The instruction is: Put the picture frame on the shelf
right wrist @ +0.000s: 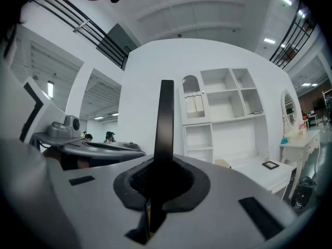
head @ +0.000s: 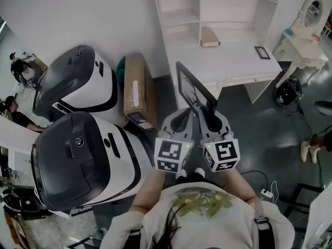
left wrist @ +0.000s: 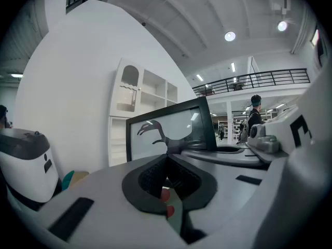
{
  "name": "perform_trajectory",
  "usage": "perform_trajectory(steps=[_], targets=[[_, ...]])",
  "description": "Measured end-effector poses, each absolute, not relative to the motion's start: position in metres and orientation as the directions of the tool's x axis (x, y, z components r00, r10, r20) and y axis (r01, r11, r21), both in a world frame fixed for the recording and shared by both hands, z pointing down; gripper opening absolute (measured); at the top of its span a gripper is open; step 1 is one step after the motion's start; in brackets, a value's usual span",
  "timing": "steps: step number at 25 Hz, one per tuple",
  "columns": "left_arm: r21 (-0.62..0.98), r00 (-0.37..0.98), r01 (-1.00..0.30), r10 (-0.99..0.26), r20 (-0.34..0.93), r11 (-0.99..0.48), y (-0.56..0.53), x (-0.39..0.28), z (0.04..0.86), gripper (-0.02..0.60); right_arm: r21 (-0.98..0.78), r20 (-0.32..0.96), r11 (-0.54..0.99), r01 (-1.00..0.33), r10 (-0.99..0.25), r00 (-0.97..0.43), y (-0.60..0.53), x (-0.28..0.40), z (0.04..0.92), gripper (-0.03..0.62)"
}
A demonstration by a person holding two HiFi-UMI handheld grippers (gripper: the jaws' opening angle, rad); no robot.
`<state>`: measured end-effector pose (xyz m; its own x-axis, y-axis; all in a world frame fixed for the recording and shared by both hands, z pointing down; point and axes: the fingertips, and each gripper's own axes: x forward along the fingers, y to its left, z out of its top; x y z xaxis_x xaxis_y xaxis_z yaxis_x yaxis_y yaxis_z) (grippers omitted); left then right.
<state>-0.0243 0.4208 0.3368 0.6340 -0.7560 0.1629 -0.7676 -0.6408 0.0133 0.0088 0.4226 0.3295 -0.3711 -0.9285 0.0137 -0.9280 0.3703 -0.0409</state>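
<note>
Black picture frame (head: 193,90) hangs in the air near the desk's (head: 236,61) front left corner. The left gripper (head: 188,109) and right gripper (head: 206,110) both clamp its lower edge. It should probably go upright and level toward the white shelf (head: 179,18), with both grips firm.

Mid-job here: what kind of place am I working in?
Probably a big indoor hall or test lab with a mock room staged in it. A white shelf unit and a dressing table with an oval mirror stand beside bulky white-and-black machines, under a high ceiling with a railed mezzanine.
</note>
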Motion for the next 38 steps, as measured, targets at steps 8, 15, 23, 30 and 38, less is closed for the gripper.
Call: perform_trajectory(steps=[8,15,23,30,38], targets=[[0.03,0.627,-0.775,-0.761,0.169,-0.632,0.407,-0.017,0.34,0.023,-0.074,0.017,0.373,-0.925,-0.927,-0.375,0.409,0.019,0.335,0.035],[0.034,0.628,-0.773,-0.756,0.185,-0.634,0.399,-0.004,0.345,0.023,-0.094,0.032,0.371,-0.924,-0.926,-0.376,0.403,0.034,0.341,0.035],[0.044,0.627,-0.775,-0.758,0.181,-0.63,0.39,0.02,0.351,0.023,-0.098,0.025,0.376,-0.921,-0.925,-0.38,0.393,0.062,0.344,0.035],[0.075,0.601,-0.796,-0.771,0.21,-0.6,0.379,0.025,0.369,0.023,-0.101,0.051,0.388,-0.916,-0.918,-0.394,0.38,0.079,0.36,0.035],[0.101,0.606,-0.793,-0.758,0.242,-0.601,0.334,0.023,0.386,0.023,-0.106,0.104,0.38,-0.919,-0.915,-0.39,0.334,0.078,0.38,0.035]])
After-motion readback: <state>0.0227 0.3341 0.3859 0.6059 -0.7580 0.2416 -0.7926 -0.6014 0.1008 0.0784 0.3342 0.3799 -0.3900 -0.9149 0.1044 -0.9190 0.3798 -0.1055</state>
